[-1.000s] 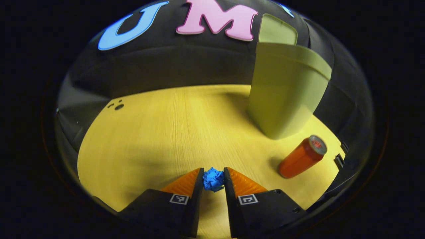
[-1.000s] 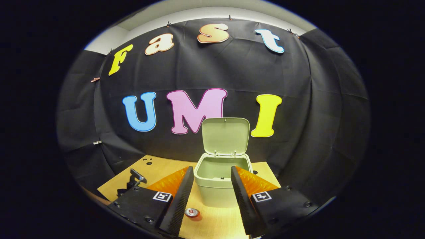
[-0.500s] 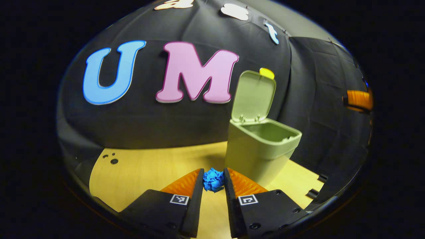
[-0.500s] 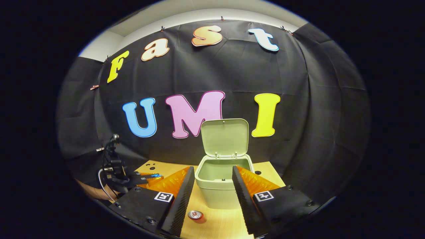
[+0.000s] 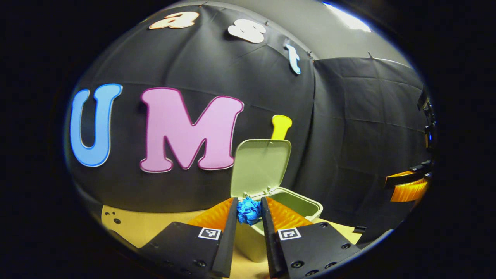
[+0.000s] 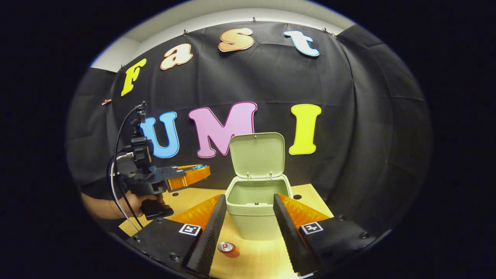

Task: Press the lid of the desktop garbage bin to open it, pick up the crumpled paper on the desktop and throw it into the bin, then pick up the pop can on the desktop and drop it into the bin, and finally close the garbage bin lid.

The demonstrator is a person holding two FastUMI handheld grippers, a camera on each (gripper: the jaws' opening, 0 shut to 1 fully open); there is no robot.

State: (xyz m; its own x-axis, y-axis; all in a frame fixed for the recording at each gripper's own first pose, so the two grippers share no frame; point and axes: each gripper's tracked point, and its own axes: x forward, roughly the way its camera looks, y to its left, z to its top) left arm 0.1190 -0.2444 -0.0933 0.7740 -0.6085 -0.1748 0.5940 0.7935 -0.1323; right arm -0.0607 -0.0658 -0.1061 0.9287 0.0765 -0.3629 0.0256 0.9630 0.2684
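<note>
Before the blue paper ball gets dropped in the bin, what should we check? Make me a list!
1. Bin lid open and upright: ok.
2. Crumpled blue paper pinched between the left gripper fingers: ok.
3. Paper fully over the garbage bin opening: not ok; in the right gripper view the left gripper is off to the bin's side.
4. Bin empty inside: cannot tell.
5. Right gripper open, holding nothing: ok.
6. Pop can standing on the desktop, waiting: ok.

Wooden table point(image 6: 267, 259): green bin point(image 6: 255, 217) standing lid-up, pop can point(image 6: 226, 248) just before it.
</note>
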